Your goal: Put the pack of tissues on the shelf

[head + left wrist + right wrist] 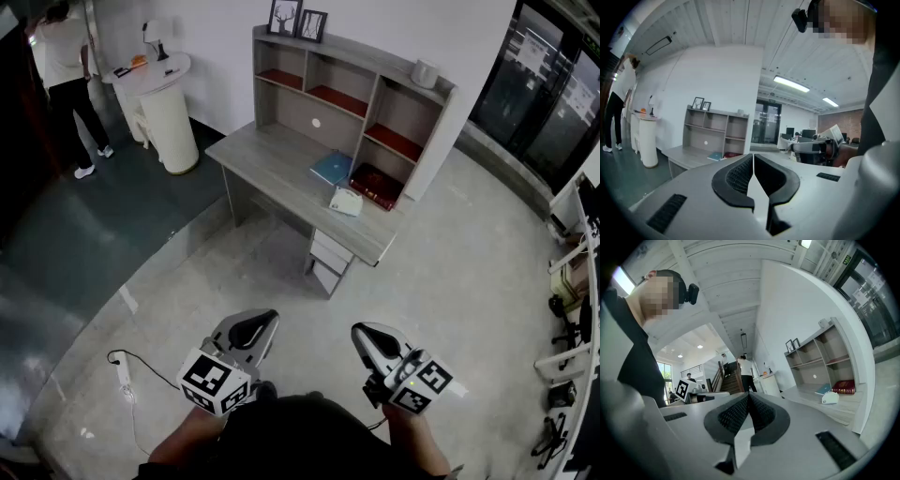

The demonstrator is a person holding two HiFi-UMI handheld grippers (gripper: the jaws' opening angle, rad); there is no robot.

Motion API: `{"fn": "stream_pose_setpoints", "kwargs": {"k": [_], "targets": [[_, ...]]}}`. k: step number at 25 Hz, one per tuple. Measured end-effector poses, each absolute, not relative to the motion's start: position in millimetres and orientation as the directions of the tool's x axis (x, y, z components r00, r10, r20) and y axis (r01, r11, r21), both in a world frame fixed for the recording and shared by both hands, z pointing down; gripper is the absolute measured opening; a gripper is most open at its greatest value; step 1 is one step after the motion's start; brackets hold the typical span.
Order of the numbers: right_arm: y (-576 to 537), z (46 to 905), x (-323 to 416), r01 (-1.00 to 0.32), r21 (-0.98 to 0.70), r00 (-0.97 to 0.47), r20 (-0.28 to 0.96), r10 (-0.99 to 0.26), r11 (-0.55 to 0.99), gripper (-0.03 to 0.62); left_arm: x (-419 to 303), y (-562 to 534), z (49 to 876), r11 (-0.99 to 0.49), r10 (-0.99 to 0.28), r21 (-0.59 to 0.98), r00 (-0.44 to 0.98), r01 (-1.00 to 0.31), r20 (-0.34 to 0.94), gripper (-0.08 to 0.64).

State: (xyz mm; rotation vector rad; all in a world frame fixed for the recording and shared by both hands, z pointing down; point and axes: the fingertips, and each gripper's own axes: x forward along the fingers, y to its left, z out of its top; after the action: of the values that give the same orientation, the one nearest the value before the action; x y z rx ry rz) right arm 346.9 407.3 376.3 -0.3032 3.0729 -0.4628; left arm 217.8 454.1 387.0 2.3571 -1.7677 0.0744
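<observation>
The left tool (253, 325) and right tool (369, 337) are found pressed together on nothing, the pack of tissues (346, 201) lying well ahead of them on the tabletop (272, 159); it is judged light and soft, best pinched gently across its narrow width.

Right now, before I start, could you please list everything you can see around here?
desk with shelf unit: one, grey, against the white wall
pack of tissues: one, white, on the desktop, in front of the books
books: two, a blue book and a dark red book, on the desktop below the shelves
picture frames: two, dark, on top of the shelf unit
small cylinder: one, white, on top of the shelf unit, at the other end
round stand: one, white, left of the desk
person: one, white top, beside the stand
power strip: one, white, on the floor
left claw: one, grey, shut, empty
right claw: one, grey, shut, empty
</observation>
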Motion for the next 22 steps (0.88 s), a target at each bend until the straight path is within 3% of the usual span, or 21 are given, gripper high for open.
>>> {"fn": "stream_pose_setpoints", "kwargs": {"k": [9,15,22], "targets": [[408,381,334,-0.174,-0.286,-0.984,0.027,-0.174,0.942,0.017,208,455,388,-0.267,-0.946,0.127,0.285,-0.955,0.156,0.021],[416,368,299,-0.131,-0.315,-0.988,-0.037,-0.150,0.940,0.020,171,468,388,-0.248,-0.952,0.126,0.266,-0.960,0.149,0.021],[438,371,251,-0.101,-0.325,-0.993,-0.025,-0.116,0.940,0.021,129,486,393,-0.247,-0.955,0.126,0.263,-0.961,0.138,0.021]]}}
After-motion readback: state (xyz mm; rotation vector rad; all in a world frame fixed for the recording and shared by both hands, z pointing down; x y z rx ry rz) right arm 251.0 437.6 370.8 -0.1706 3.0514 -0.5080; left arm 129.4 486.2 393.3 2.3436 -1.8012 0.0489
